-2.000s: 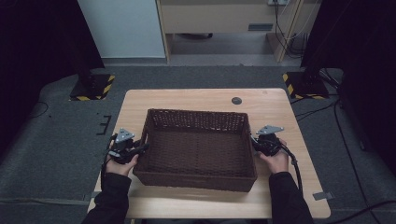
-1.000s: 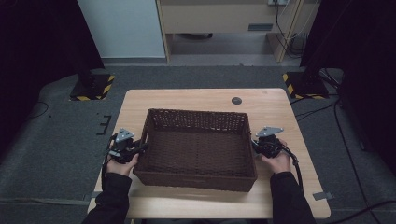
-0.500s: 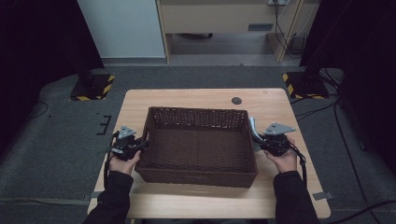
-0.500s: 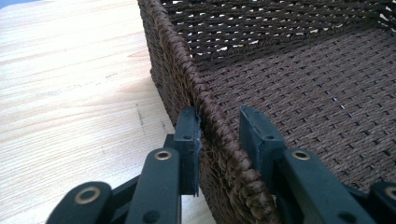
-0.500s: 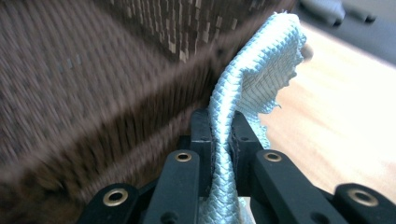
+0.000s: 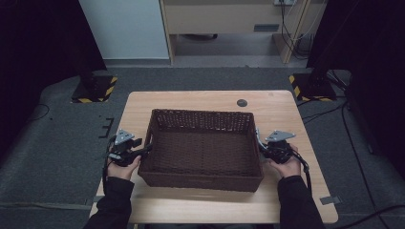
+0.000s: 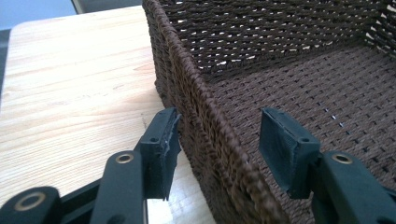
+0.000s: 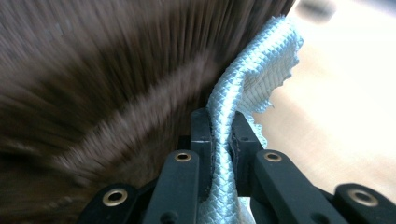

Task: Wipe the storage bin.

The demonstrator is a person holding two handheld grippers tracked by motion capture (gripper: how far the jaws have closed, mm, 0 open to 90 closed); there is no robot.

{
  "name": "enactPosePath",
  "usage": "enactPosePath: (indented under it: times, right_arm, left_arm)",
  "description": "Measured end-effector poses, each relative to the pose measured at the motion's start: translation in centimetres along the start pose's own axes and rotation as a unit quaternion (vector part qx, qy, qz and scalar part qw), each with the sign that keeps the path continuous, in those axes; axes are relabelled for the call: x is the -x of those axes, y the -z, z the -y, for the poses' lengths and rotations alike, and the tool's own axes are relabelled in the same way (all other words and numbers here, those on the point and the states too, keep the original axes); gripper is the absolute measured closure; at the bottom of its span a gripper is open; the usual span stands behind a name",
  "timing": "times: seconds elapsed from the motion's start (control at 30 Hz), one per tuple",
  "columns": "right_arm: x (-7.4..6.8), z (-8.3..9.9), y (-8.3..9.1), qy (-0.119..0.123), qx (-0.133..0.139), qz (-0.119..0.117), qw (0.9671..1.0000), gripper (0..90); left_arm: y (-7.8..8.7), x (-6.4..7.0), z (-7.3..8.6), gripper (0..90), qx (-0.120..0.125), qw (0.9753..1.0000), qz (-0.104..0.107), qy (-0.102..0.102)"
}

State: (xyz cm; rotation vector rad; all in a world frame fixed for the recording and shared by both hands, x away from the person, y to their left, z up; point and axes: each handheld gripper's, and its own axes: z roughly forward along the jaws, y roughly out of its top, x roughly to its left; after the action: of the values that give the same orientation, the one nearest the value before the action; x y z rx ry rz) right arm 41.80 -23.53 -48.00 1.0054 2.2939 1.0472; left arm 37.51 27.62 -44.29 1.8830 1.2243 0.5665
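Note:
A brown wicker basket (image 6: 203,179) stands in the middle of the wooden table (image 6: 200,98). My left gripper (image 6: 143,150) is at its left wall (image 7: 205,116) and open, with one jaw outside and one inside the wall (image 7: 219,137). My right gripper (image 6: 264,144) is beside the basket's right wall, shut on a pale blue braided rope (image 8: 224,140). The rope rises from the jaws, and its frayed end (image 8: 275,60) curls toward the table; it shows as a pale strip (image 6: 258,135) by the basket. The basket in the right gripper view (image 8: 93,93) is blurred.
A small dark round disc (image 6: 242,102) lies on the table behind the basket. Bare tabletop runs along the front edge (image 6: 205,210) and to the right of the basket (image 6: 296,124). Dark floor with cables surrounds the table.
The right gripper drew a little away from the basket's right wall, and the pale rope now shows in its jaws. The basket shifted slightly. The left gripper stays at the left wall.

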Motion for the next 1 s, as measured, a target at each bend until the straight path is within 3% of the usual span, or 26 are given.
enactPosePath:
  times: [0.1, 0.17, 0.2, 0.27, 0.43, 0.53, 0.7, 0.8, 0.9, 1.0]
  right_arm:
    - [-0.2, -1.1, 2.5, 0.001, 0.055, 0.008, 0.9985, 83.6]
    - [-0.8, -1.3, 3.2, 0.013, 0.063, 0.004, 0.9979, 83.6]
    - [-1.2, -1.3, 3.1, 0.028, 0.056, 0.005, 0.9980, 83.7]
    - [-1.4, -1.1, 2.7, 0.035, 0.039, 0.011, 0.9986, 83.7]
    - [-1.3, 0.2, 1.0, 0.034, -0.008, -0.001, 0.9994, 83.7]
    - [-1.3, 0.9, -0.1, 0.031, -0.032, -0.011, 0.9990, 83.7]
    - [-1.4, 1.8, -1.5, 0.031, -0.067, -0.018, 0.9971, 83.7]
    - [-1.0, 1.3, -0.6, 0.022, -0.046, -0.015, 0.9986, 83.6]
    - [-0.5, 0.3, 1.4, 0.011, 0.013, -0.004, 0.9998, 83.6]
    - [-0.4, -0.6, 3.4, 0.014, 0.066, -0.003, 0.9977, 83.7]
  left_arm:
    - [-0.2, 0.2, 0.1, 48.0, -0.010, 0.9999, 0.006, -0.006]
    - [-0.4, 0.4, 0.1, 51.5, -0.016, 0.9998, 0.000, -0.013]
    - [-0.4, 0.4, 0.1, 51.7, -0.016, 0.9998, 0.001, -0.011]
    - [-0.5, 0.3, 0.3, 53.1, -0.019, 0.9998, 0.002, -0.005]
    - [-0.8, 0.2, 0.4, 60.1, -0.024, 0.9996, 0.012, 0.001]
    - [-0.8, 0.5, 0.4, 66.5, -0.023, 0.9997, 0.001, 0.005]
    - [-0.9, 0.6, 0.3, 69.7, -0.023, 0.9996, -0.009, 0.014]
    - [-1.0, 0.5, 0.1, 70.2, -0.026, 0.9995, -0.011, 0.013]
    - [-1.4, 0.0, -0.2, 70.3, -0.026, 0.9995, -0.010, 0.014]
    - [-1.7, -0.3, -0.5, 70.3, -0.027, 0.9995, -0.013, 0.015]
